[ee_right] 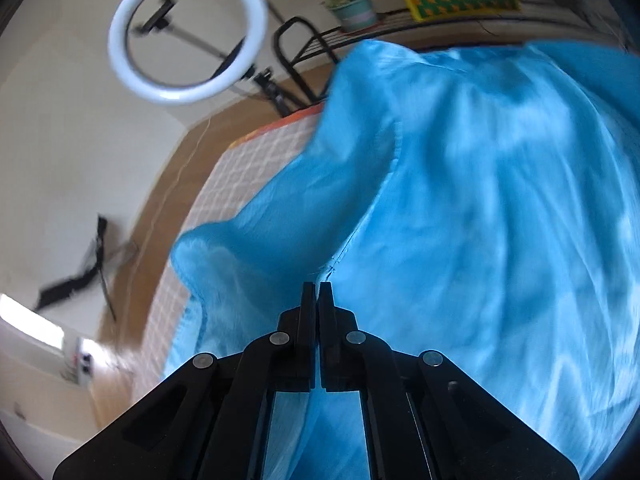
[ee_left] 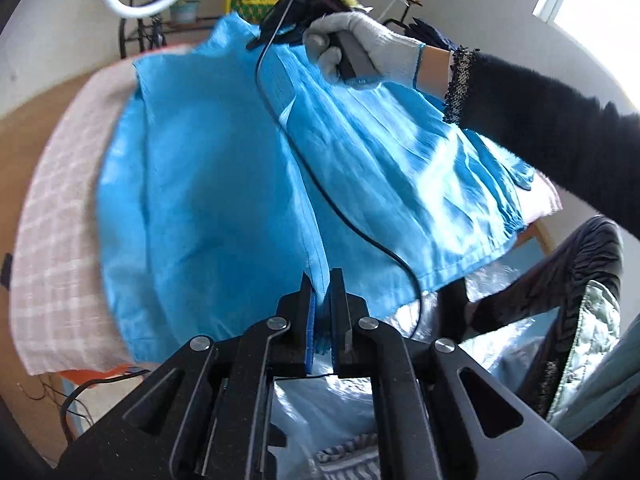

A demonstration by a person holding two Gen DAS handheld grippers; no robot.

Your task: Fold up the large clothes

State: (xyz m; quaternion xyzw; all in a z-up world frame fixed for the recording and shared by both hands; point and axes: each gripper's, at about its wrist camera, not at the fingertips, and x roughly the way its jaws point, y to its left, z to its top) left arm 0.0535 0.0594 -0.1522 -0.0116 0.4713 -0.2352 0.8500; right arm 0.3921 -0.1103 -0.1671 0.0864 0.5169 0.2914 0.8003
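A checked cloth [ee_left: 60, 216] covered the work surface, with a ring light [ee_right: 188, 32] behind. The blue garment [ee_left: 208, 184] lay across it, partly lifted. The left gripper [ee_left: 322, 292] was clamped on a stitched fold; the right gripper [ee_right: 319, 300] was closed on a seam.

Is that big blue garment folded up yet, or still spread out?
Still mostly spread: the blue garment drapes wide over the checked cloth, lifted where the left gripper pinches its edge.

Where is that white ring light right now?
The ring light sits upper left in the right wrist view, against the wall, left of the small potted plant and above the blue garment.
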